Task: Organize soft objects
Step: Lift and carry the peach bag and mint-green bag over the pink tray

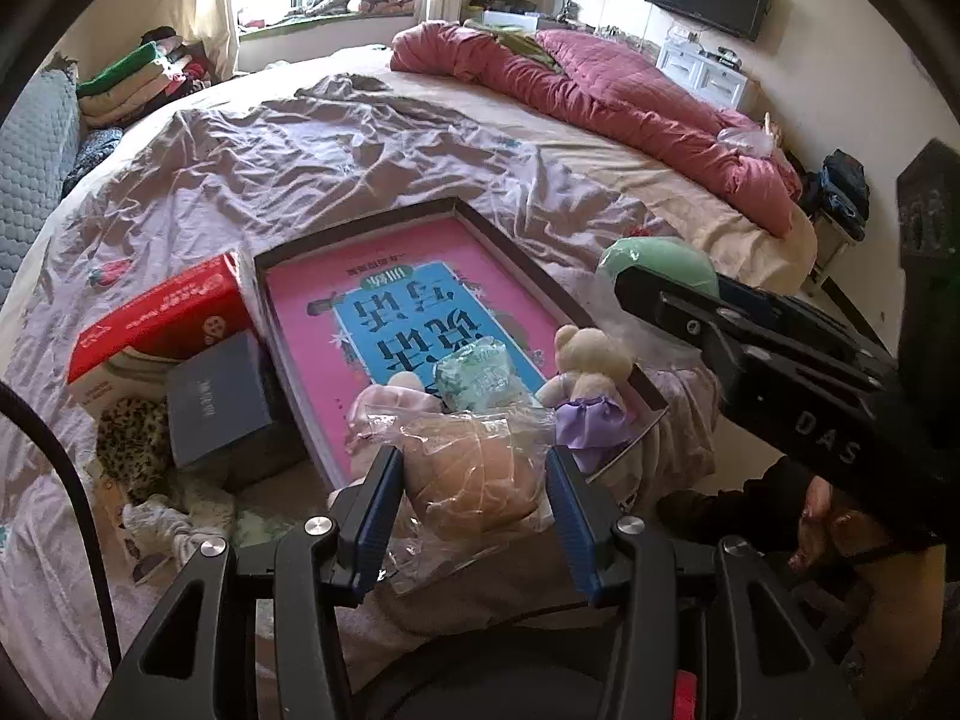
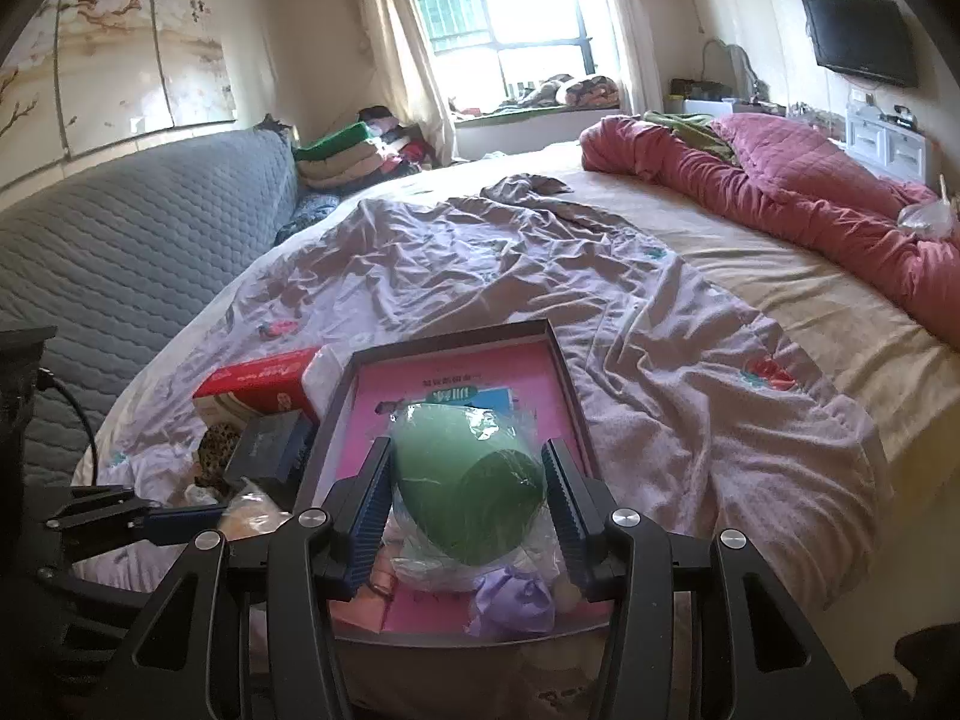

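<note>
Left claw point(image 1: 474, 498) clamped on bagged tan bun point(image 1: 480, 480) at near edge of pink-lined tray point(image 1: 360, 234), right claw point(image 2: 468, 504) clamped on bagged green ball point(image 2: 468, 480) above tray, small bear point(image 1: 591, 360) inside tray's near corner

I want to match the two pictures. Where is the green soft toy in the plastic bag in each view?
Left wrist view: green soft toy at right of centre, behind the right gripper that holds it.
Right wrist view: low centre, between that gripper's fingers.
Shared landmark: the pink tray lies under it in both.
</note>
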The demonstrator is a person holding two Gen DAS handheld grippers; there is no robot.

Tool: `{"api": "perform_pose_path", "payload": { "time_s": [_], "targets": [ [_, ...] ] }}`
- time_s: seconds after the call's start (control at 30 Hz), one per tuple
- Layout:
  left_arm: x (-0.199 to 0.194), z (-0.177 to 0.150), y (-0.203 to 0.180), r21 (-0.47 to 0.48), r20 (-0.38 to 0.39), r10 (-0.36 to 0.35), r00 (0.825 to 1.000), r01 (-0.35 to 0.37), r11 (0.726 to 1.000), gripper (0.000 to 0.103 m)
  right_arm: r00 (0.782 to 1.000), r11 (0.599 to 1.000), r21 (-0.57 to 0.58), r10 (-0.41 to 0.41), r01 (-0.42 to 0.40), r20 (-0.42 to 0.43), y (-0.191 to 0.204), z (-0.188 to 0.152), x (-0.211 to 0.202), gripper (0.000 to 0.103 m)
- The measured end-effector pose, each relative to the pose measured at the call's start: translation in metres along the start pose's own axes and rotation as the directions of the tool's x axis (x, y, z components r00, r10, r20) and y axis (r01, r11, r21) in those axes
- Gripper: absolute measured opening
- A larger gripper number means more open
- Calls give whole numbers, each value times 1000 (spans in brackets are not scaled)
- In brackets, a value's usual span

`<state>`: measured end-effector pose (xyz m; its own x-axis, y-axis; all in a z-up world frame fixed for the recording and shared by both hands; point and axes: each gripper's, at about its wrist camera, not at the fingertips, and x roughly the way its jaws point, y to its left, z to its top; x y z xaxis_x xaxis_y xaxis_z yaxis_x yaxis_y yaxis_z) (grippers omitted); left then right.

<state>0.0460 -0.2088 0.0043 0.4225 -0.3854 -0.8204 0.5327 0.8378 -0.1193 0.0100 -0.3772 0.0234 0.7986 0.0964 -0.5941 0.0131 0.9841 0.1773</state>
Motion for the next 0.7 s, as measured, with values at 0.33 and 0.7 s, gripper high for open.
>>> {"api": "perform_pose_path", "payload": {
  "time_s": [0.33, 0.7],
  "targets": [
    [22, -5, -4, -4, -23, 4, 1000, -4, 1000, 49, 1000, 1000, 1, -15, 15, -20, -6, -7, 12, 51],
    [46, -6, -11, 16, -60, 11, 998, -10, 1000, 49, 998, 1000, 13, -19, 20, -60, -18, -17, 29, 51]
  ]
}}
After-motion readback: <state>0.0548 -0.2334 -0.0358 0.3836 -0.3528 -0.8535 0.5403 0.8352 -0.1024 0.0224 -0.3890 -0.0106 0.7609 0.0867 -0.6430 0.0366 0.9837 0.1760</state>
